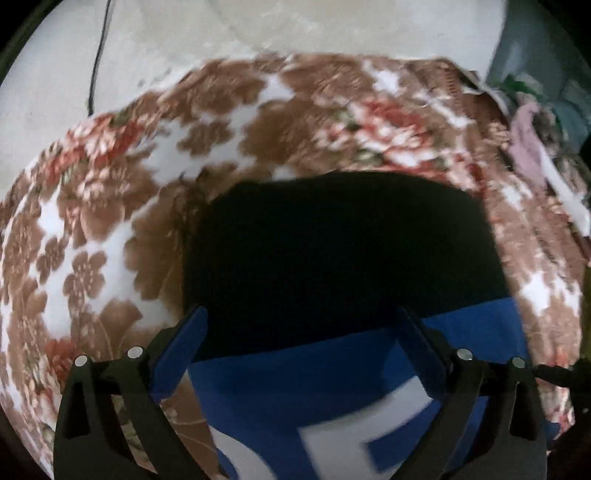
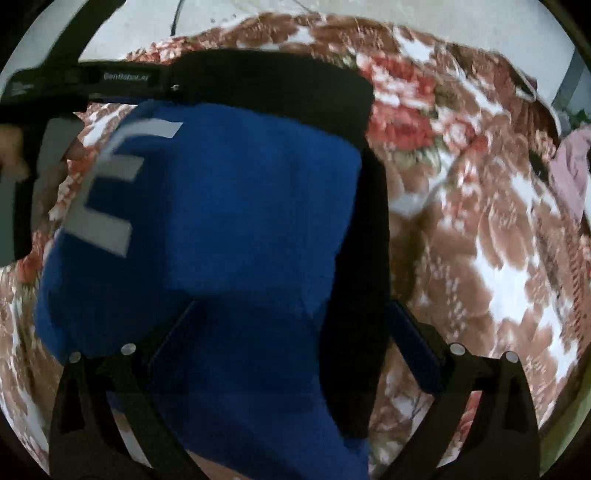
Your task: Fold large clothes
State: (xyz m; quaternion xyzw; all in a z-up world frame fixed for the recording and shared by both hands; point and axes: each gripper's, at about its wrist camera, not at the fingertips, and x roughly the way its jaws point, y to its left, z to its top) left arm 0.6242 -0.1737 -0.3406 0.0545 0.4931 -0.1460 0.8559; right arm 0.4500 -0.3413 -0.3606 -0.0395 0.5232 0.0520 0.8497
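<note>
A blue and black garment (image 1: 332, 369) with large white letters lies folded on a floral blanket (image 1: 92, 221). In the left wrist view my left gripper (image 1: 301, 325) is open, its blue-padded fingers spread just above the garment where the blue part meets the black part. In the right wrist view the same garment (image 2: 229, 206) shows as a blue panel with a black edge. My right gripper (image 2: 291, 317) is open over it, the left finger half hidden in blue cloth. The left gripper's body (image 2: 74, 81) is at the upper left.
The brown, red and white blanket (image 2: 498, 258) covers the bed. A pale wall or floor (image 1: 258, 29) and a thin black cable (image 1: 98, 55) lie beyond it. Pink and other clothes (image 1: 532, 129) are piled at the far right edge.
</note>
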